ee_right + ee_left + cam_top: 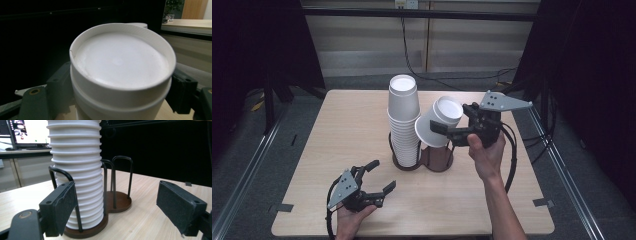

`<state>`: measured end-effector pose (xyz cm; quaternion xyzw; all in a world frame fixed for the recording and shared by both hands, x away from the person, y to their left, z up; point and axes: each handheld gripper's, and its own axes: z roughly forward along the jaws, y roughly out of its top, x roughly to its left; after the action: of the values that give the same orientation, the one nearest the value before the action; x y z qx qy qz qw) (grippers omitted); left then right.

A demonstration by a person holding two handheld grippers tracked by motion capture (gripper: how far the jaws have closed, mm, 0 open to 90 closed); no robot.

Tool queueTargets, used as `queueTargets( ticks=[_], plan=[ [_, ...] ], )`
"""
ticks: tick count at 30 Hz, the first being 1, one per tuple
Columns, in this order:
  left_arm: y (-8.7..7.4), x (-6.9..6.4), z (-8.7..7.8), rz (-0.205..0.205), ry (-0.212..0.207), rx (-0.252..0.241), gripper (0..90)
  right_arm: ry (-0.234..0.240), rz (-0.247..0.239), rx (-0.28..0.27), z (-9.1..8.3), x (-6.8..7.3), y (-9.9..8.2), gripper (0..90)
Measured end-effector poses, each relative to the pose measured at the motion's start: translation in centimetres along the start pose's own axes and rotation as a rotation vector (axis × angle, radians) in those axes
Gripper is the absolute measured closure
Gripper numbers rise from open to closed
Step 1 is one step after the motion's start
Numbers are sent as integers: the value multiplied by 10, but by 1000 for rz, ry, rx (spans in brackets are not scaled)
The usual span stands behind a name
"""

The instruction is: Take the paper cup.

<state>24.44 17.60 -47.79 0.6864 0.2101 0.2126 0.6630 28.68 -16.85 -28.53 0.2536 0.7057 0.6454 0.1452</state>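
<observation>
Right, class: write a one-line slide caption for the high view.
Right gripper holds a tilted paper cup above the wire holder; left gripper rests open.

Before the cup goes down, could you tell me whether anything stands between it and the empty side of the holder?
Nothing visible blocks it. The right gripper holds the cup tilted above the holder's empty ring; the cup stack fills the neighbouring ring, close beside the path.

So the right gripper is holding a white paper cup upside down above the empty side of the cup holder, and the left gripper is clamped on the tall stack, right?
Not quite. The left gripper is not clamped on the tall stack: the left gripper view shows its jaws open, apart from the cups. The rest holds: the right gripper grips a white paper cup, bottom up, above the empty side of the cup holder.
</observation>
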Motion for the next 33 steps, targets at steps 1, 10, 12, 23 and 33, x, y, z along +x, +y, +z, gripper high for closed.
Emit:
queueTargets(
  ticks=[1,10,12,23,33],
  plan=[
    [1,0,0,-2,-3,0,158,3,1,2,1,1,-2,211],
    [10,-4,2,9,-43,-1,159,29,5,31,13,11,-24,212],
    [12,-5,2,0,-60,-12,159,38,12,31,15,12,-28,212],
    [20,-11,5,25,-95,-14,157,68,33,56,26,19,-55,213],
    [25,-14,7,56,-103,-6,156,107,49,98,42,26,-79,213]
  ],
)
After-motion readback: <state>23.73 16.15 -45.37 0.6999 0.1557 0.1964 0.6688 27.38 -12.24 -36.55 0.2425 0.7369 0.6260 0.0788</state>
